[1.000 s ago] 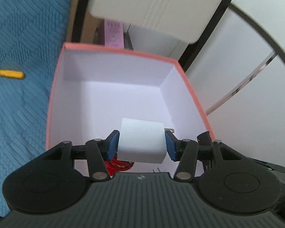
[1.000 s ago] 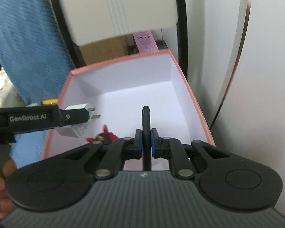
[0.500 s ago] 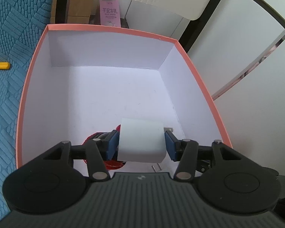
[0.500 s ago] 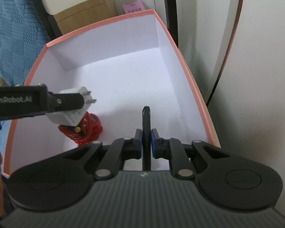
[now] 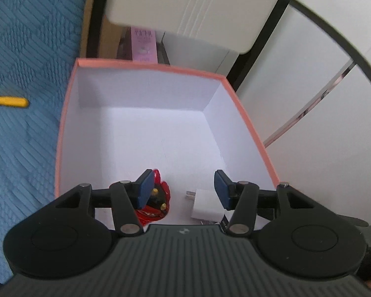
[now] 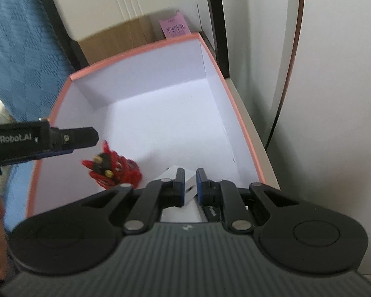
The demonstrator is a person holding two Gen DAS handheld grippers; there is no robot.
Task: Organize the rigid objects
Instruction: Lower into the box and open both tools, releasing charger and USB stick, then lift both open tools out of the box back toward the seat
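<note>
Left gripper [image 5: 183,189]: jaws now spread, white charger released.
Charger [image 5: 206,204]: on the pink box [image 5: 146,65] floor beside the red toy [image 5: 158,203].
Right gripper [image 6: 190,185]: slightly parted, empty.
Meaning: drop-off done; yellow tool [image 5: 11,101] remains on the bed.

The one clearly legible text is "GenRobot.AI", printed in white on the black side of the left gripper [image 6: 69,139] where it reaches in from the left of the right wrist view; its first letter is cut by the frame edge. A pink carton [image 5: 145,45] behind the box carries dark printed characters, perhaps Chinese, too blurred to read. In the right wrist view the same pink carton [image 6: 175,27] shows what looks like a barcode.
</note>
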